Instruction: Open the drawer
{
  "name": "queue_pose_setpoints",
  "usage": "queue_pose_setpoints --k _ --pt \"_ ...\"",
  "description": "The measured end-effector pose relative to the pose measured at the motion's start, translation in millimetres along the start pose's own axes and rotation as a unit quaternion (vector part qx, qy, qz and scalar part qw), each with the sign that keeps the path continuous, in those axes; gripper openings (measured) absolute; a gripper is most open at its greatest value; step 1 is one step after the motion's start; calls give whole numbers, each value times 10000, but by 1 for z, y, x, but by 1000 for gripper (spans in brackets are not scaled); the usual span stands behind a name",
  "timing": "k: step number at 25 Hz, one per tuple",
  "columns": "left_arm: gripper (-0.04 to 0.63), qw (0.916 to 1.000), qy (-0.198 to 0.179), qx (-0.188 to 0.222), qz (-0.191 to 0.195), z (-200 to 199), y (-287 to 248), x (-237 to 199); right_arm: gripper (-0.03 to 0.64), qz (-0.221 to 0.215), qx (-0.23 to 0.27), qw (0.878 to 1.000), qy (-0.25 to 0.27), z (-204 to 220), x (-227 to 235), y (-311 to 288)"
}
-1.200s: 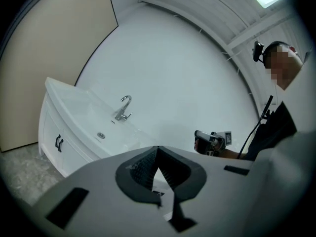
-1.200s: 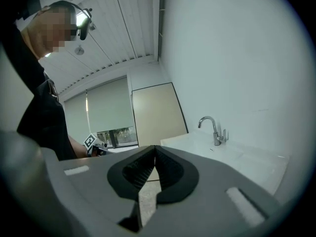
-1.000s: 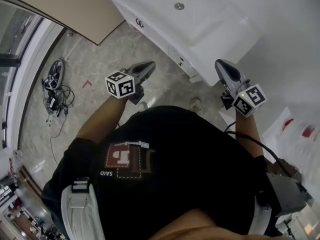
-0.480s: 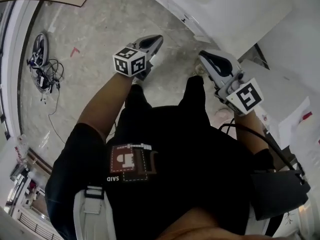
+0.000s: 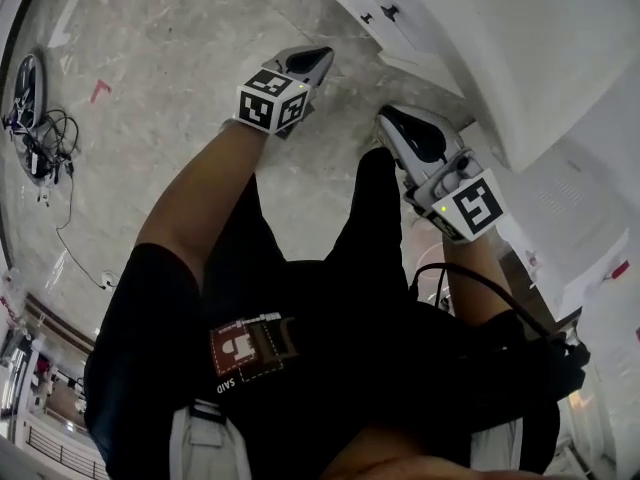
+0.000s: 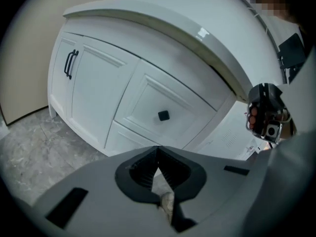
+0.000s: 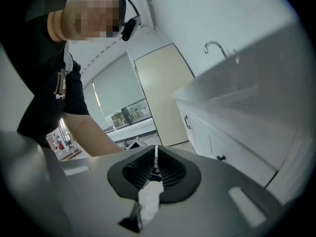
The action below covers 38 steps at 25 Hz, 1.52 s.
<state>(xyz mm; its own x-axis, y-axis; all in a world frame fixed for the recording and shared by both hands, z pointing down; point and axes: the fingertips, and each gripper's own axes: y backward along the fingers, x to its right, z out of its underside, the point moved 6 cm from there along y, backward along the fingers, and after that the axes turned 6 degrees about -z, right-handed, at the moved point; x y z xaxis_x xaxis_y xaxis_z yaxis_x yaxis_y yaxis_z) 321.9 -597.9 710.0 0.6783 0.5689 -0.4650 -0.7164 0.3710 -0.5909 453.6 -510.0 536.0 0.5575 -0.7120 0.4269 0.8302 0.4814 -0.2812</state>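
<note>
The white vanity cabinet [image 6: 98,98] fills the left gripper view. Its drawer front [image 6: 168,102] carries a small black square knob [image 6: 163,115]; a door to the left has a black bar handle [image 6: 70,63]. My left gripper [image 6: 158,151] is shut and empty, pointing at the drawer from a short way off. In the head view the left gripper [image 5: 320,58] and right gripper [image 5: 385,120] hang low before the cabinet [image 5: 420,18]. The right gripper [image 7: 156,151] is shut with nothing in it; the knob [image 7: 220,158] lies to its right.
A person's knees [image 5: 370,198] sit between the grippers. On the stone floor at the left lie a round device and cables [image 5: 30,118] and a red mark [image 5: 100,90]. White sheets [image 5: 570,218] lie at the right. A faucet [image 7: 215,46] tops the basin.
Both grippers have sunk from basin height to the cabinet front. The head view has dropped too: the basin top has left view and the cabinet knobs show.
</note>
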Motion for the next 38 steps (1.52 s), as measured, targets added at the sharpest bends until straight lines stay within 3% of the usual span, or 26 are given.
queue_pose_setpoints --k 4,12,20,25,33,36,38 --pt "-11 10000 -9 -60 47 19 -42 -23 -9 79 -64 9999 -76 49 14 -17" --pt "143 9999 -70 -123 8 52 -131 -55 -9 84 -490 9985 -235 136 27 -29" --pt "213 9969 -680 -337 217 68 -196 -68 -9 583 -451 9973 -73 177 82 -34" --pt "216 9960 -797 -387 66 73 -226 -73 -9 736 -418 9963 -123 191 97 -38" --pt "215 9882 -1426 -336 -436 66 -250 -63 -9 747 -515 9953 -332 207 97 -33" --pt "147 9836 -1705 -351 -463 64 -251 -56 -9 762 -531 9952 -320 205 99 -31" --pt "141 9815 -1807 -411 -488 64 -251 -54 -9 775 -528 9951 -311 202 100 -32"
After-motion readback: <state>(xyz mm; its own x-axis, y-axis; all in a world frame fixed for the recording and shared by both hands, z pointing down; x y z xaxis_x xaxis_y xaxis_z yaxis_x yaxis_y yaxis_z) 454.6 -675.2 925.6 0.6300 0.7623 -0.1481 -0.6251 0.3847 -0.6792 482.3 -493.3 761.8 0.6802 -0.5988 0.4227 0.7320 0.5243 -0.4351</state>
